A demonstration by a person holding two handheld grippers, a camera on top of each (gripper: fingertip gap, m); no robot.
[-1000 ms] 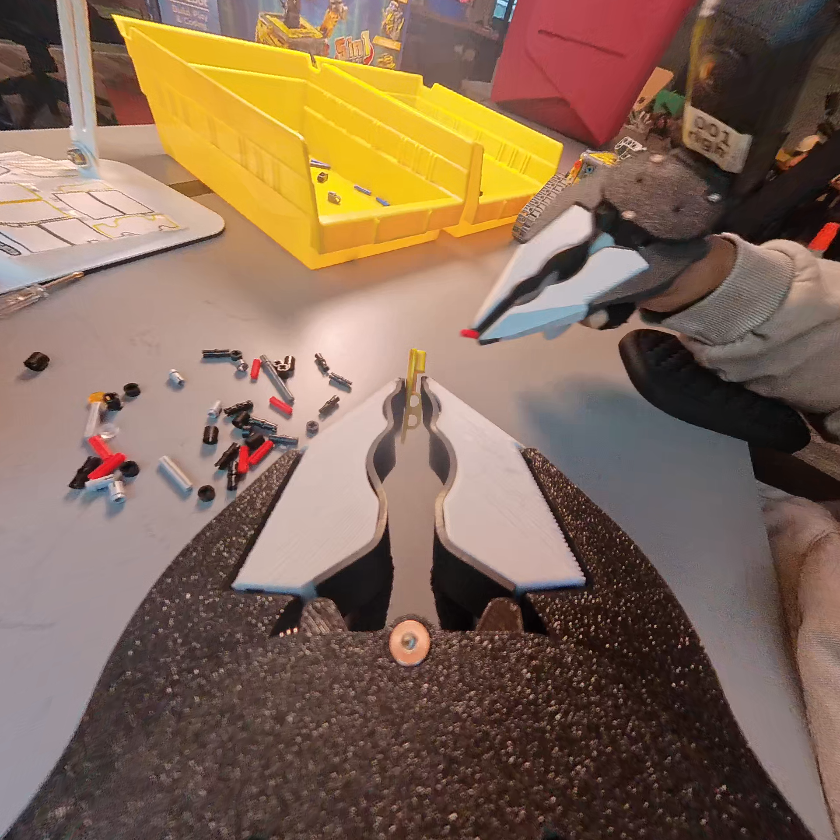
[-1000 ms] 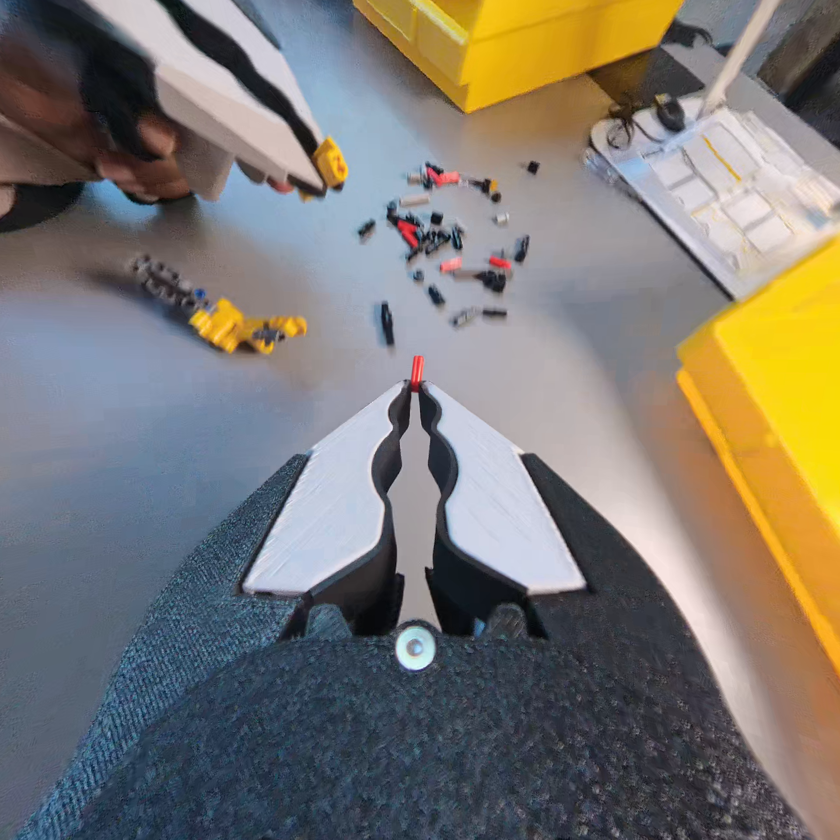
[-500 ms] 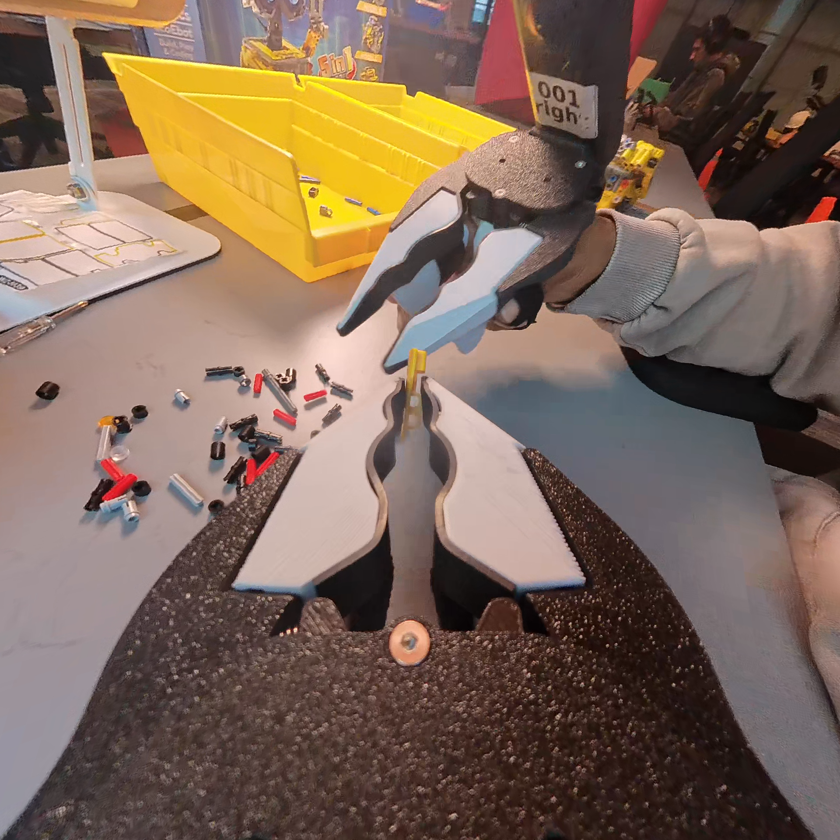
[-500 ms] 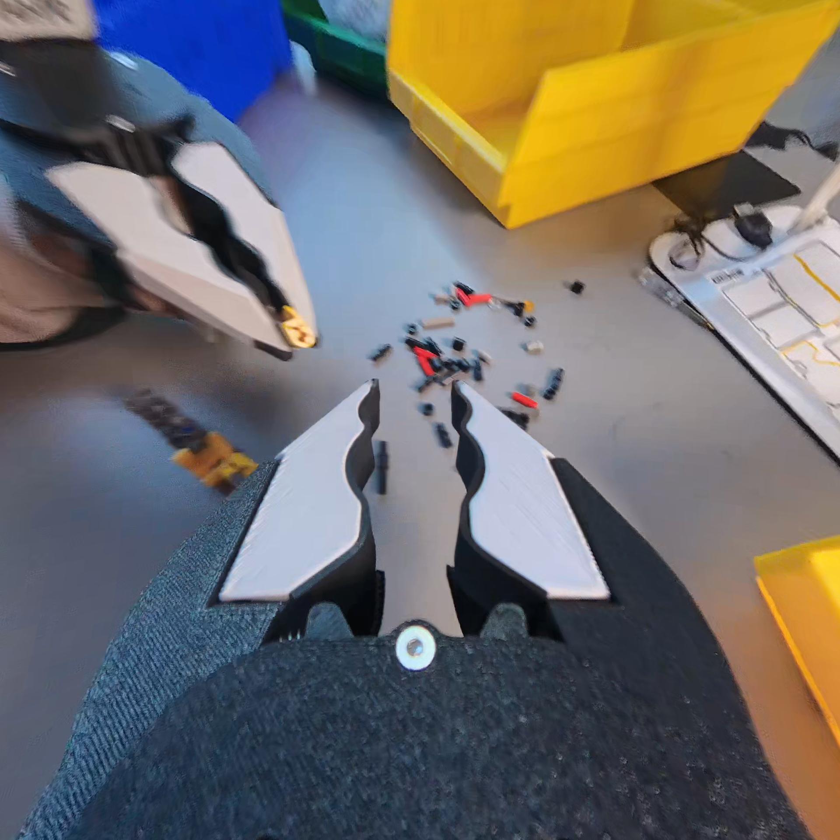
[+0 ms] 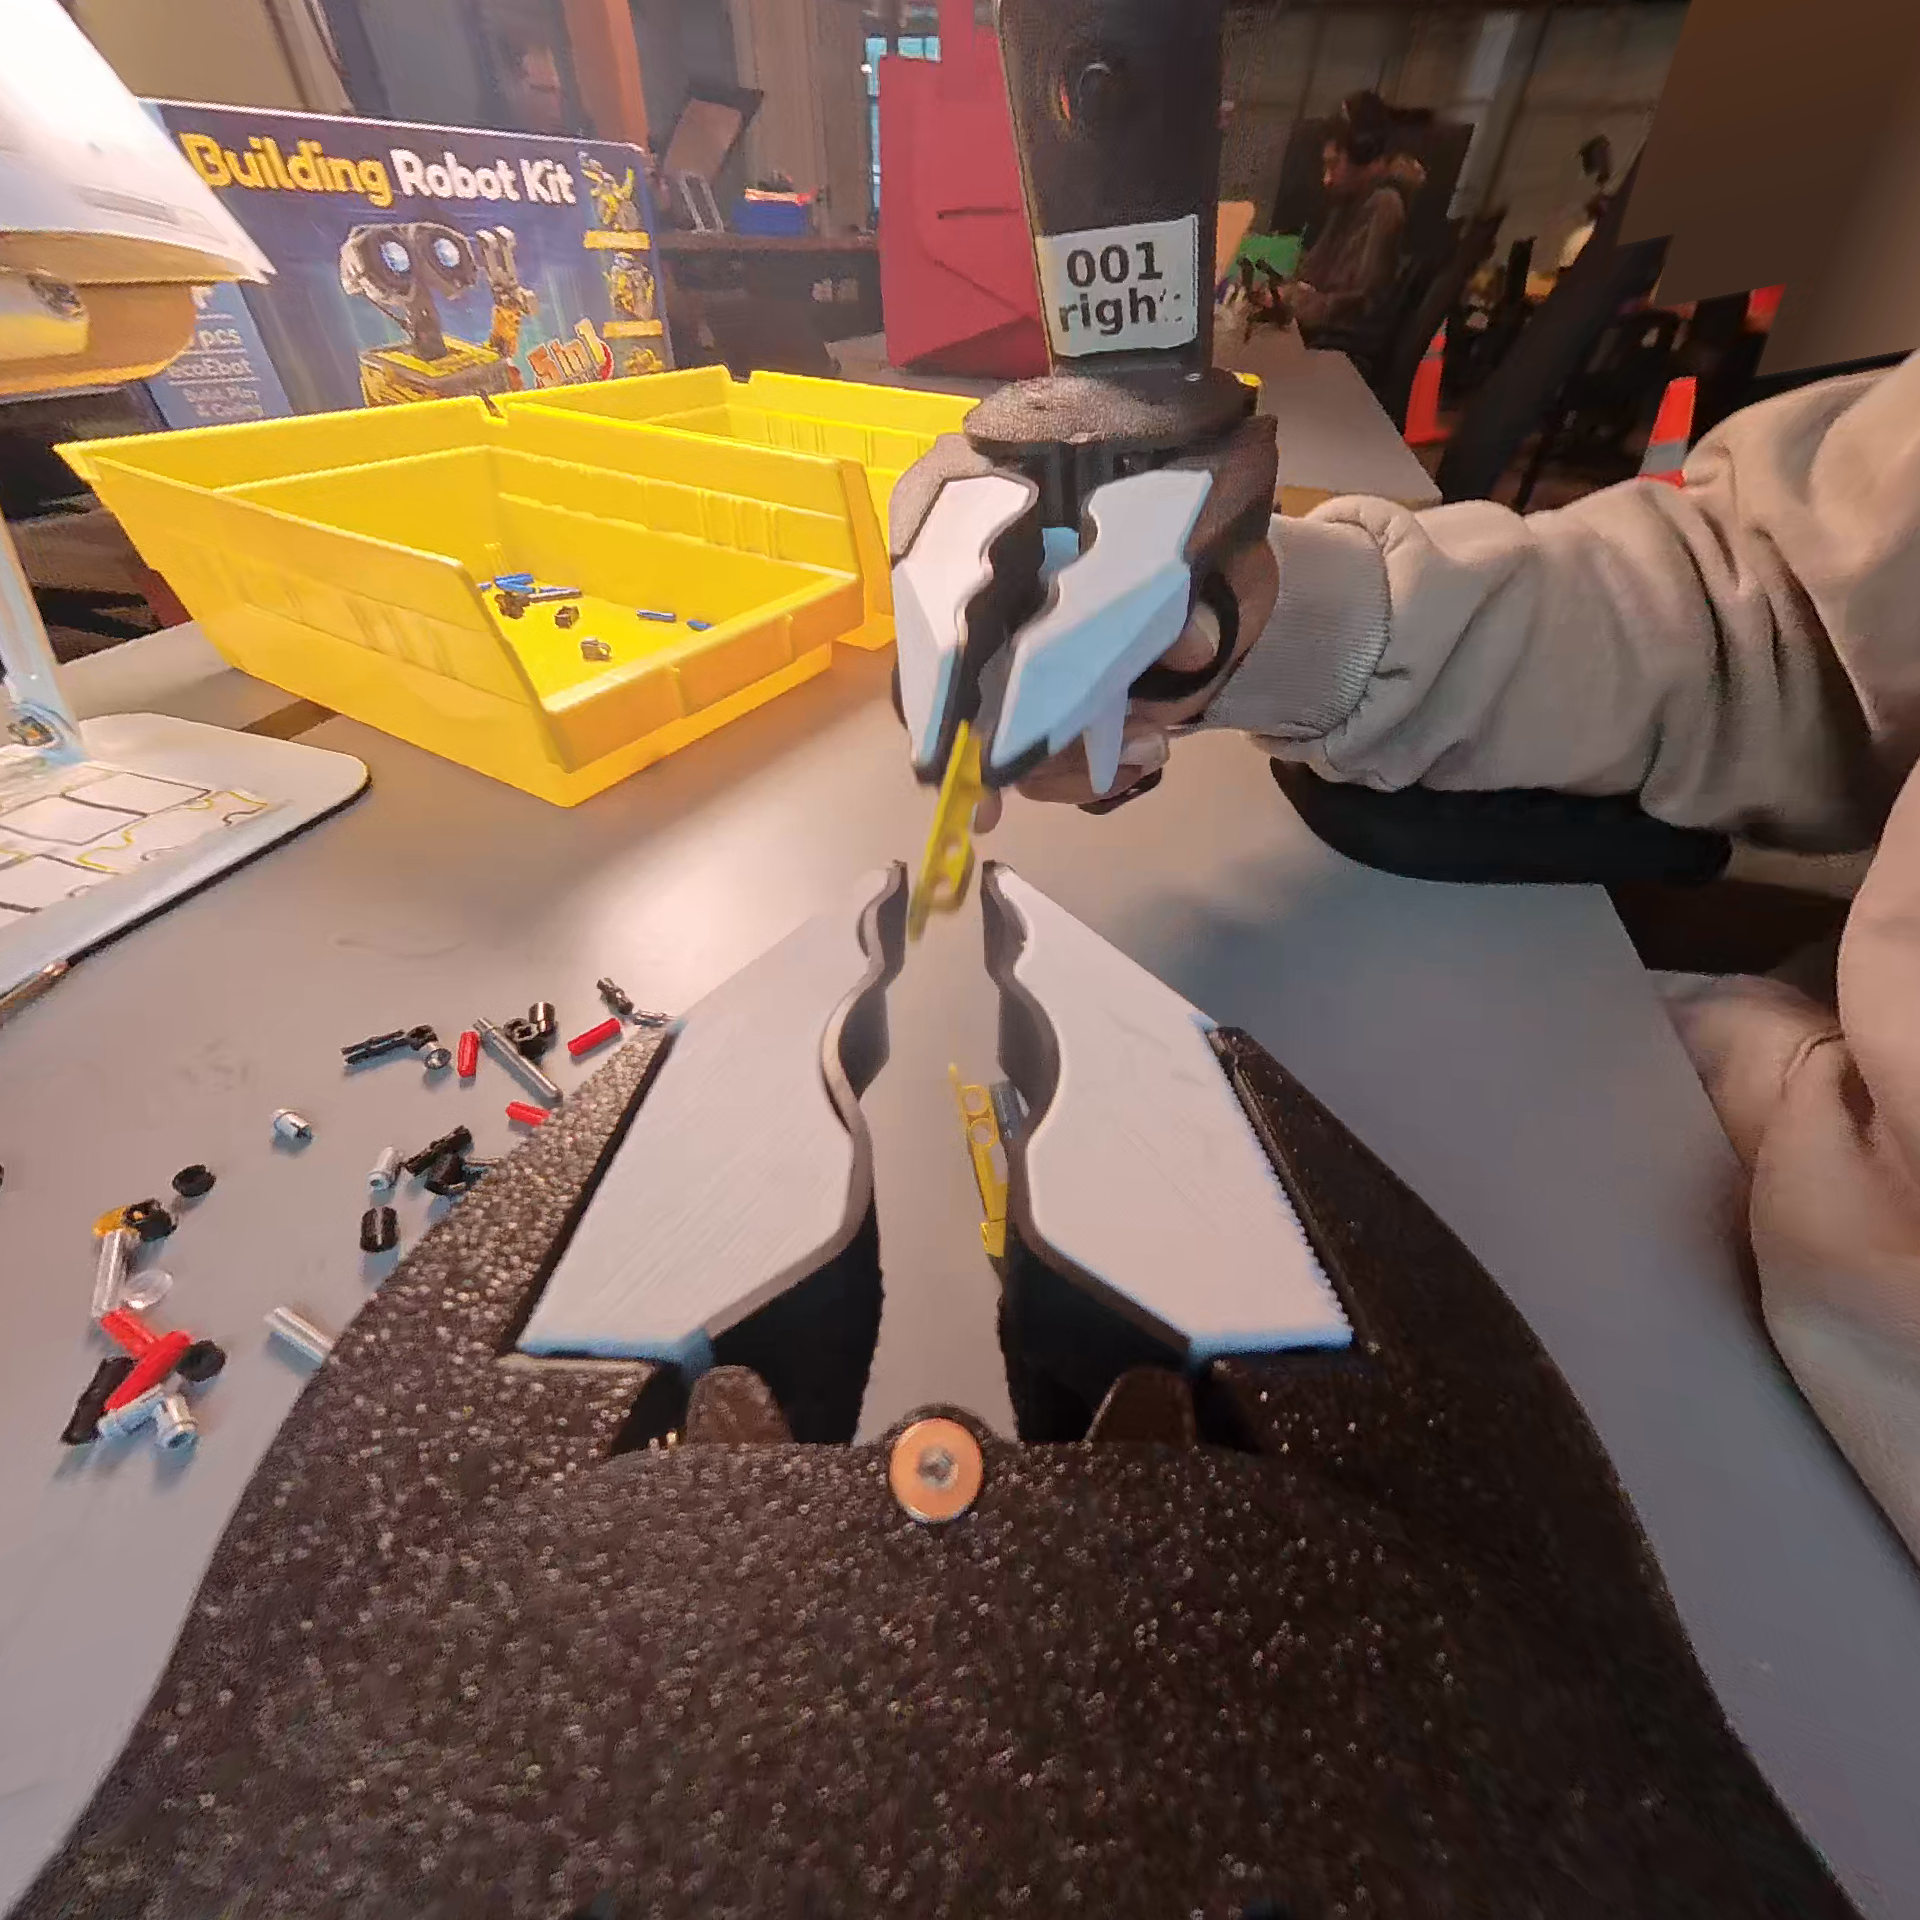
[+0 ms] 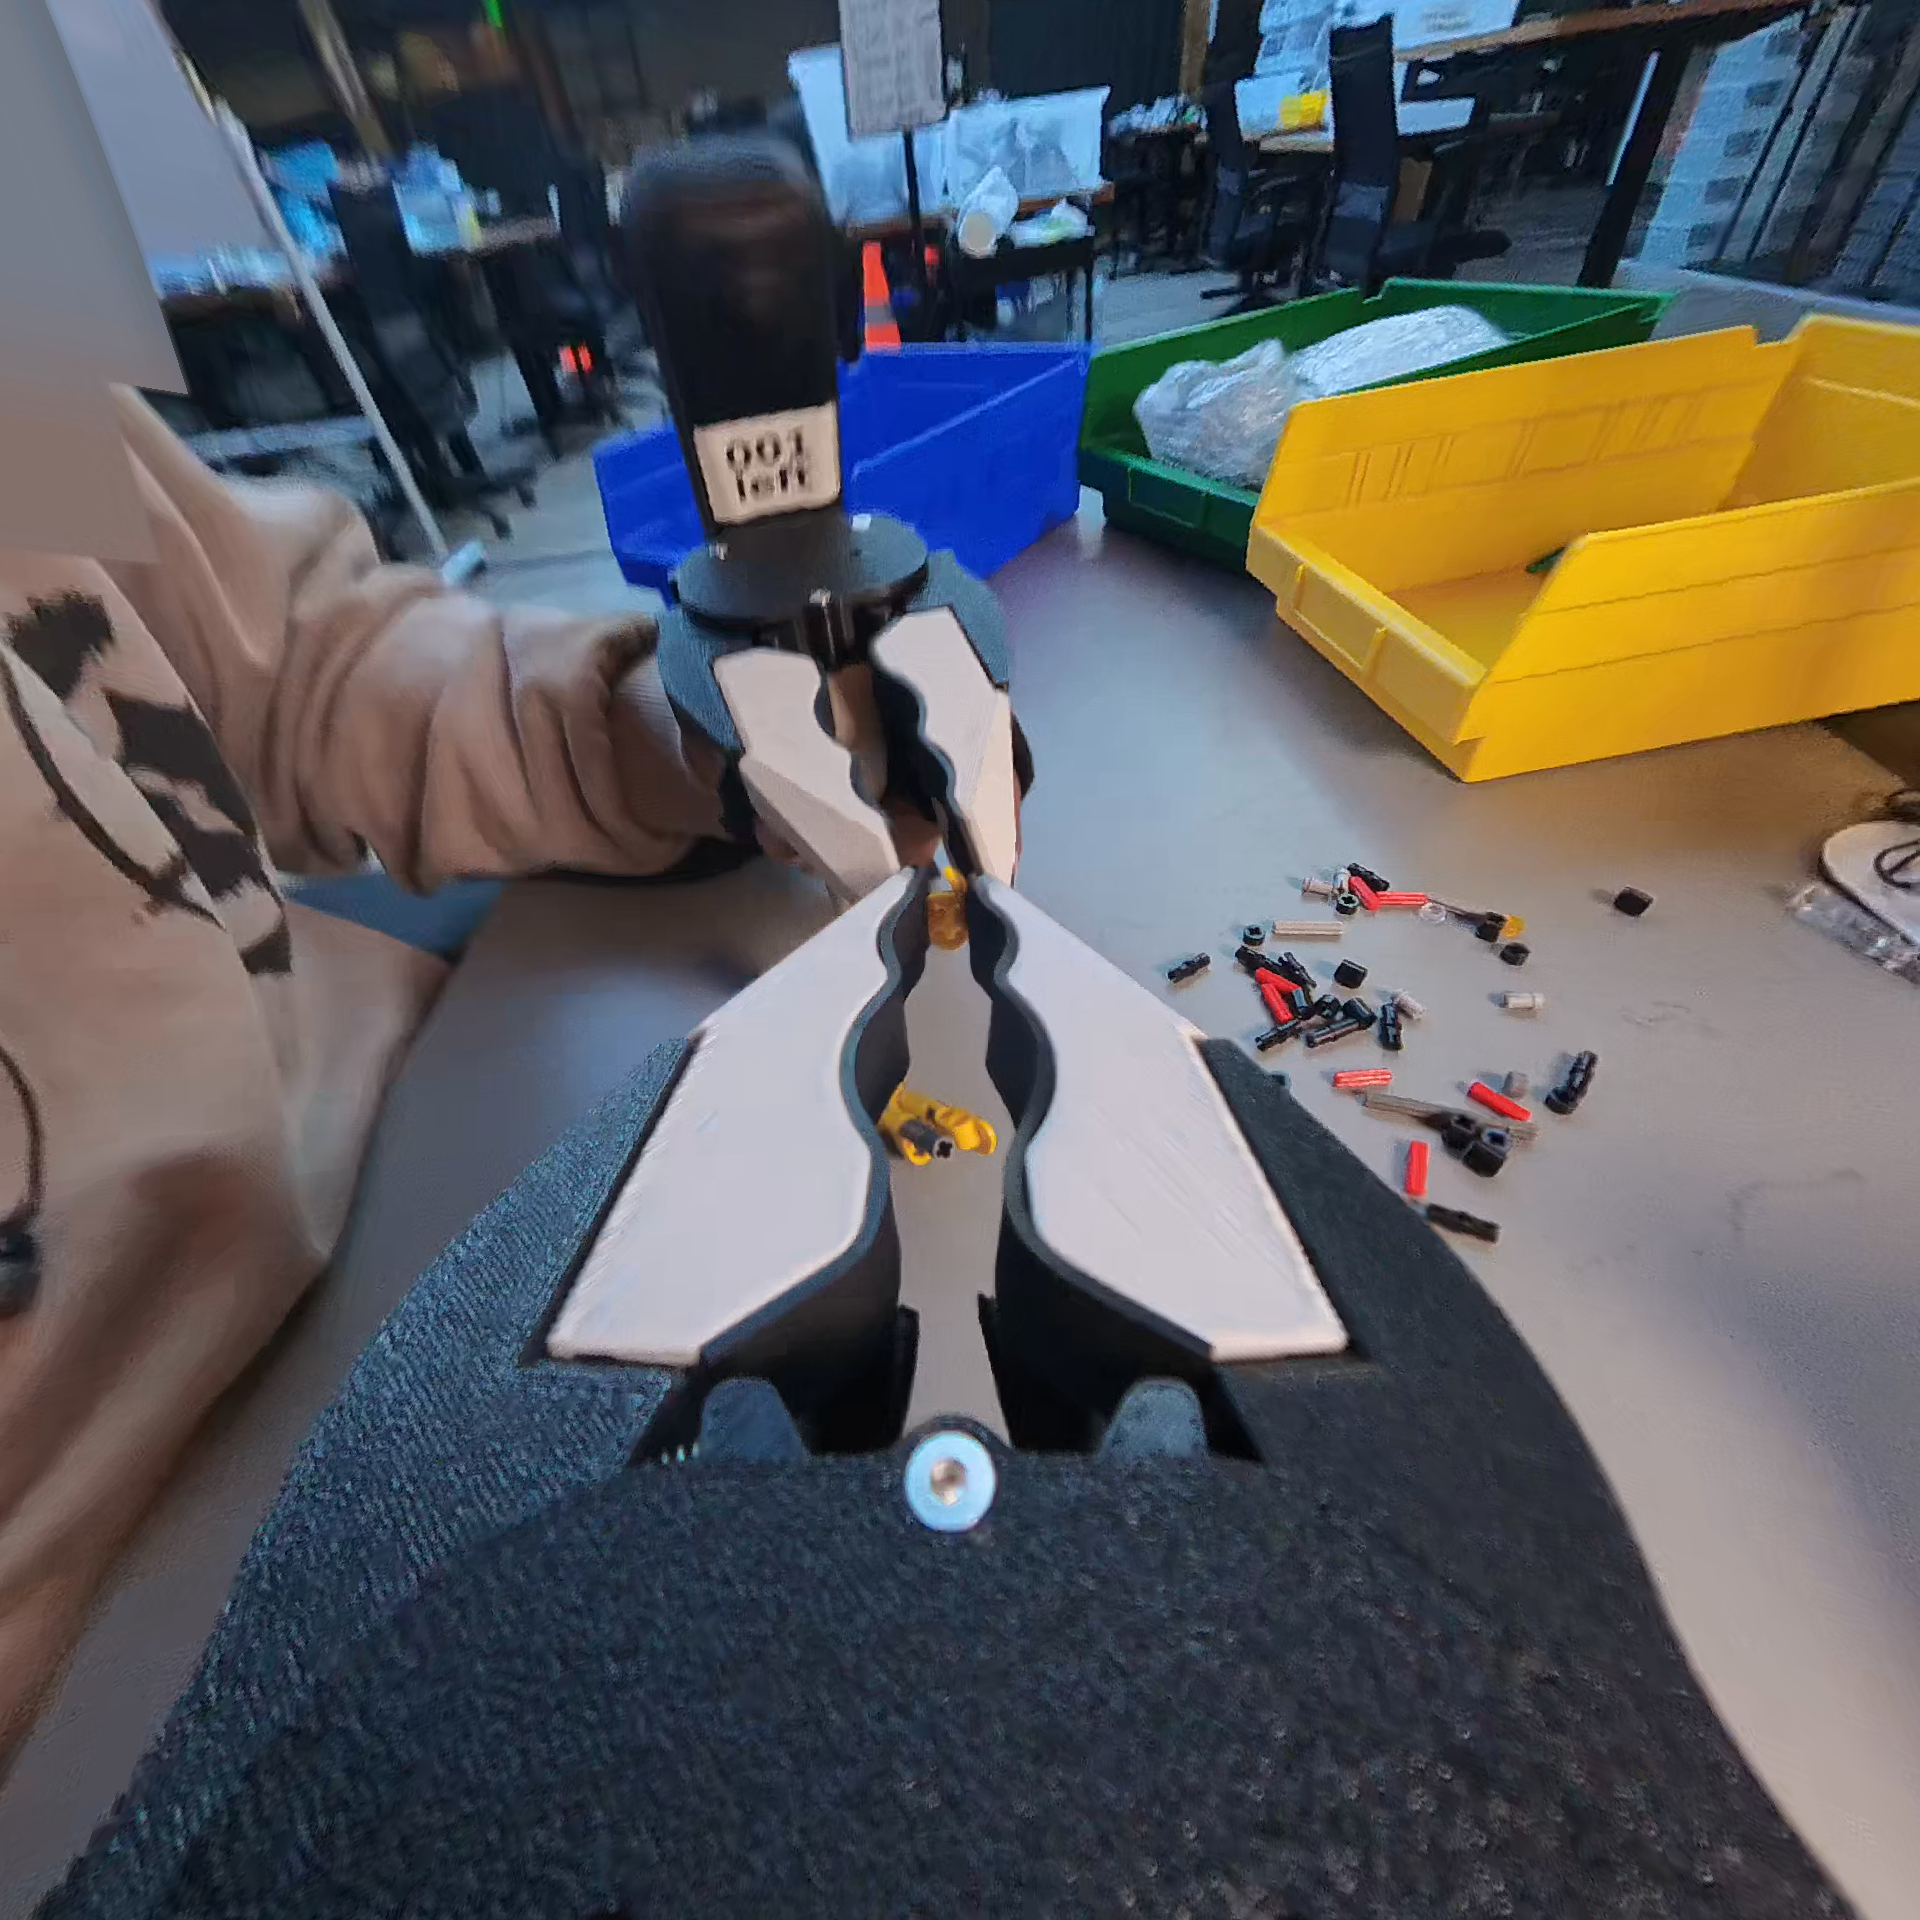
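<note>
A thin yellow beam with holes (image 5: 951, 821) stands tilted between the two grippers, which meet tip to tip above the grey table (image 5: 1351, 1039). My right gripper (image 6: 948, 883) is shut on the beam's upper end; it also shows in the left wrist view (image 5: 961, 758). My left gripper (image 5: 940, 883) has its jaws a little apart around the beam's lower end, with table showing beside it. It also shows in the right wrist view (image 6: 935, 857). A small yellow assembly (image 6: 930, 1127) lies on the table under the grippers.
Scattered black, red and grey pins (image 5: 416, 1122) lie to the left of my left gripper. Yellow bins (image 5: 468, 582) stand behind, with blue (image 6: 966, 447) and green (image 6: 1174, 488) bins beyond. A white sheet board (image 5: 125, 821) and a kit box (image 5: 416, 239) are at the far left. A person's sleeve (image 5: 1558, 623) reaches in.
My right gripper no longer holds the red pin; it opened, came up to the yellow beam and closed on it. My left gripper's jaws widened and the beam tilted.
</note>
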